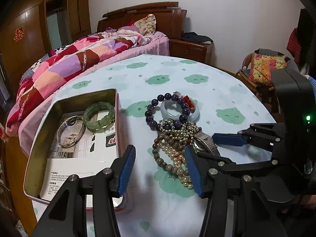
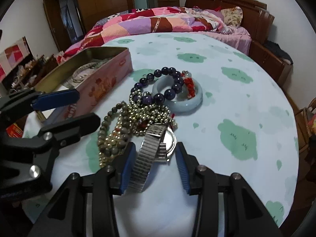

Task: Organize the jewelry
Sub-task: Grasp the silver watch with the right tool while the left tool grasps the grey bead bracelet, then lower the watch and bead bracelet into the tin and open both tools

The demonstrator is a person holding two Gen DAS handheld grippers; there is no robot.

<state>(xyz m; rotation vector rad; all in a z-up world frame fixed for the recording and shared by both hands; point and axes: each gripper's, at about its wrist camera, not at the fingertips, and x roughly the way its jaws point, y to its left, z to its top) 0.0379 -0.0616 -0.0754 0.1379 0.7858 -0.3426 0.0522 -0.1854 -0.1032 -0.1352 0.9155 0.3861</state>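
Note:
A pile of jewelry lies on the table: a purple bead bracelet (image 1: 166, 108), a pale jade bangle (image 1: 178, 112), gold and brown bead strands (image 1: 173, 154) and a silver watch (image 2: 154, 150). A pink tin box (image 1: 79, 138) at the left holds a green bangle (image 1: 99, 116) and a silver bangle (image 1: 70, 131). My left gripper (image 1: 160, 169) is open, its jaws astride the bead strands at the pile's near edge. My right gripper (image 2: 154, 167) is open with the watch between its jaws, not clamped. The right gripper also shows in the left wrist view (image 1: 209, 144).
The round table carries a light cloth with green prints (image 2: 237, 98). A bed with a patchwork quilt (image 1: 83, 59) stands behind it. A wooden nightstand (image 1: 189, 49) and a wicker chair with a cushion (image 1: 264, 69) are at the far right.

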